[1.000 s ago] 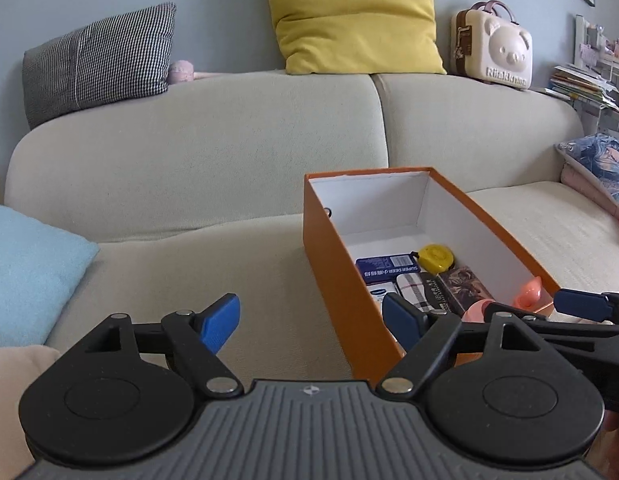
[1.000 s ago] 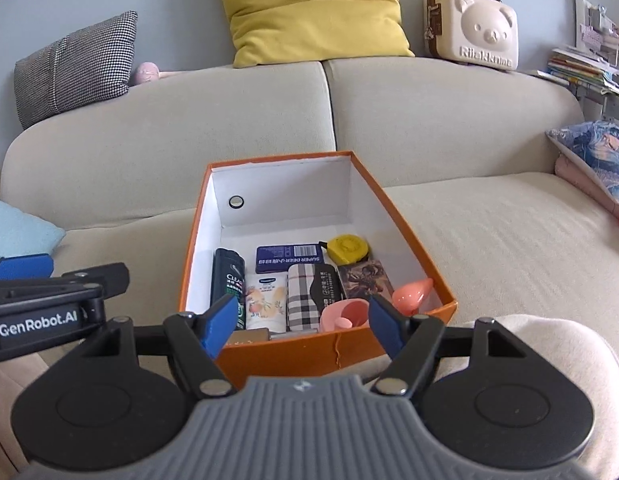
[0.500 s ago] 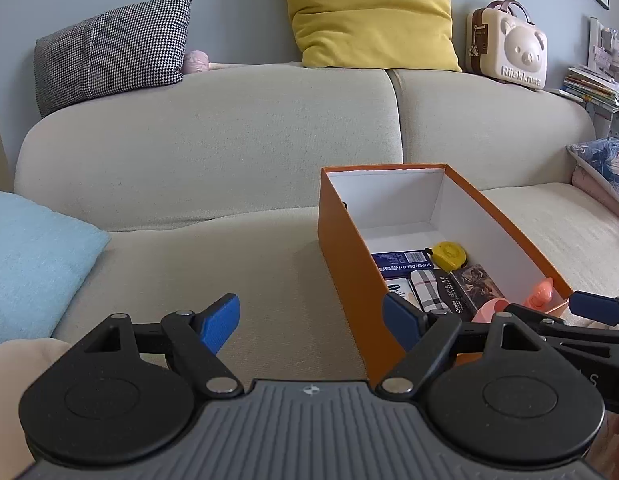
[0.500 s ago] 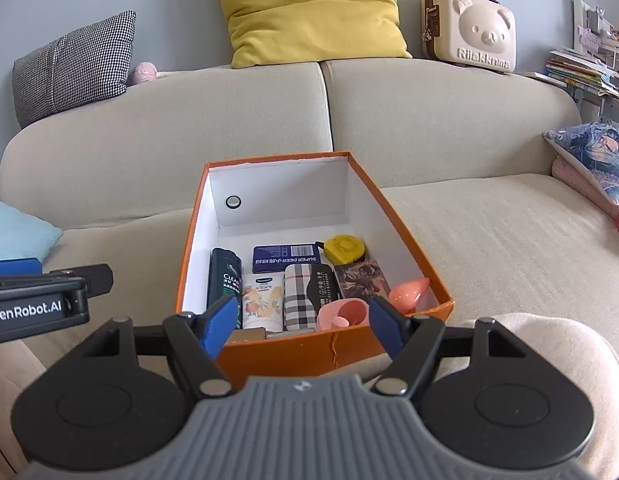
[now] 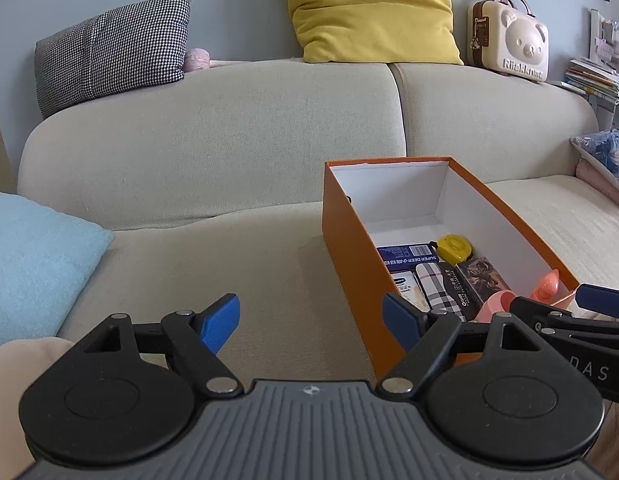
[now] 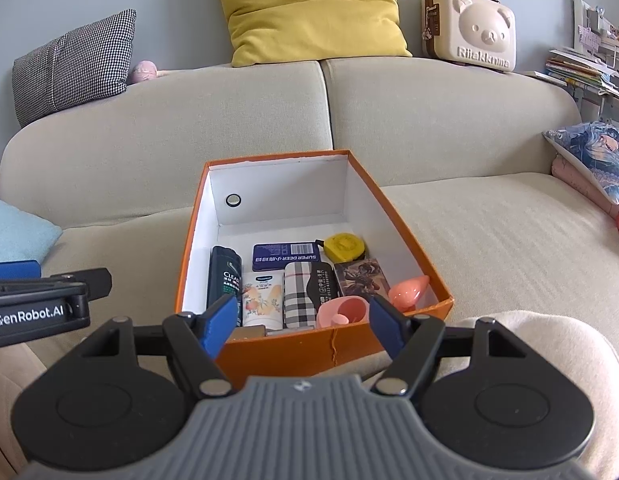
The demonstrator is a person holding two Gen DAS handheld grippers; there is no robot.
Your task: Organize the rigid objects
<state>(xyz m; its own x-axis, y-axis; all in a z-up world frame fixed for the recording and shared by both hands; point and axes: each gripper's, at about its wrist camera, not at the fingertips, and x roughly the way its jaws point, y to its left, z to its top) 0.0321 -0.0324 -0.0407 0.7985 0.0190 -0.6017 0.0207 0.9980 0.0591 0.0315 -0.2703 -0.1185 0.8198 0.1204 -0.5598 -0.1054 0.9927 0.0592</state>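
The orange box near wall hides, seemingly, a tan item.

soft, even daylight, faint shadows, sharp focus; fisheye bending and dark vignetting at the corners.

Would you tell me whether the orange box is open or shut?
Open: the orange box has no lid, and the yellow tape measure shows inside.

Black linkages, blue fingers, grey ribbed housing.
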